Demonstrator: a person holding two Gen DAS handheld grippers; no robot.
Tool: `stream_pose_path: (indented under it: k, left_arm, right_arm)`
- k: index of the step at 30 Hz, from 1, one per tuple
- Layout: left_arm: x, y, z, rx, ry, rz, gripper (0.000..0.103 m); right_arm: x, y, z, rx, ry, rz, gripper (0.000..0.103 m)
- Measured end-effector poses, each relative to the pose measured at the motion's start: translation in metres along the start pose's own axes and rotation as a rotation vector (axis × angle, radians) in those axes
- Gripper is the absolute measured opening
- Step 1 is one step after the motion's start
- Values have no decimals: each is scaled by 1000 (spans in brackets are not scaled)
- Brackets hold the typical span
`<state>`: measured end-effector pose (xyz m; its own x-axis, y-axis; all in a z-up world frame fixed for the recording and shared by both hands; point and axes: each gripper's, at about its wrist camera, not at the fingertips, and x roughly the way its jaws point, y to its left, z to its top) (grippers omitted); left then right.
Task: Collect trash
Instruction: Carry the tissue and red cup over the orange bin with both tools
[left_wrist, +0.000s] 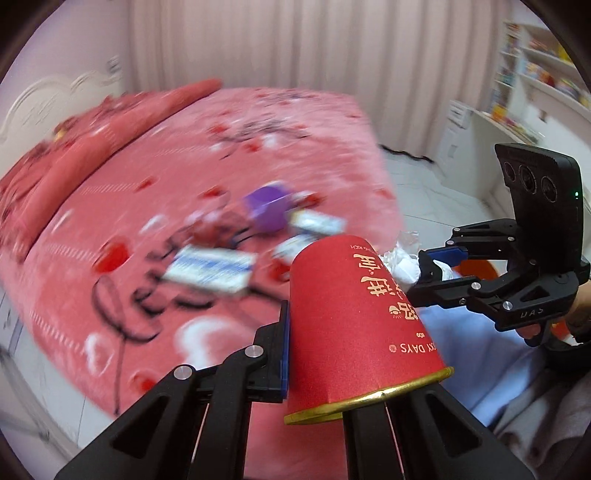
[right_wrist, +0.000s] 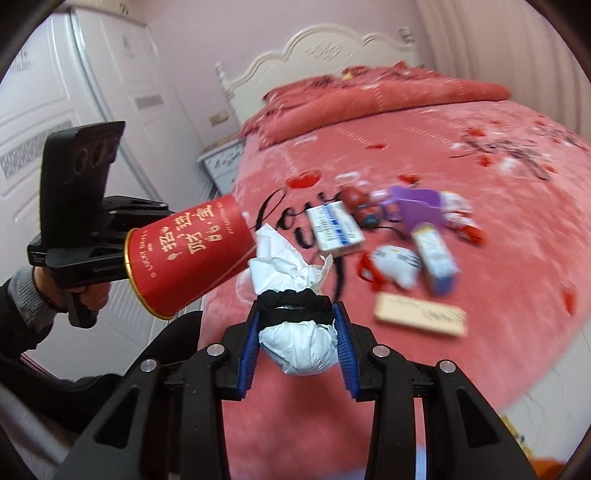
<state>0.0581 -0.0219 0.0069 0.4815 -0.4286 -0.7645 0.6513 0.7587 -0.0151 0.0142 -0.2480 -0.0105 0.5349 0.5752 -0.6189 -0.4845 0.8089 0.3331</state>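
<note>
Red paper cup (left_wrist: 354, 325) is being clamped sideways in your left gripper (left_wrist: 332, 354) while your right gripper (right_wrist: 297, 332) is pinching the crumpled tissue wad (right_wrist: 295, 321) above the bed (right_wrist: 498, 258); keep both grips firm while heading for the bin.

Left wrist camera is looking forward along its fingers, close behind the red paper cup (left_wrist: 354, 325), facing across the pink bedspread (left_wrist: 207, 155) toward the curtain (left_wrist: 295, 44). Right wrist camera is sitting close behind the crumpled tissue (right_wrist: 295, 291), facing the headboard (right_wrist: 317, 48). Both views are sharing the bed's scattered litter, the cup, the tissue, and each other's gripper.
</note>
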Motion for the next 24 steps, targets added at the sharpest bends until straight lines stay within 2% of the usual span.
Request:
stream_pose_path:
  k: [6,16,21,24]
  left_arm:
    - [38,-93,48,160,-17,-130,7]
    - [136,-243,108,391,29,-397,7]
    - [179,-296,121,455,68,-481,7]
    - [209,-323,121,472,106,-519,7]
  right_arm:
    - [-107,-59,-48,138,-103,-172,38]
    - [-234,-153,-154,379,-155,-462,38]
    - [-269,-200,-216,523,-145,-563,38]
    - [-267,-223,-243,593,-129,-583,38]
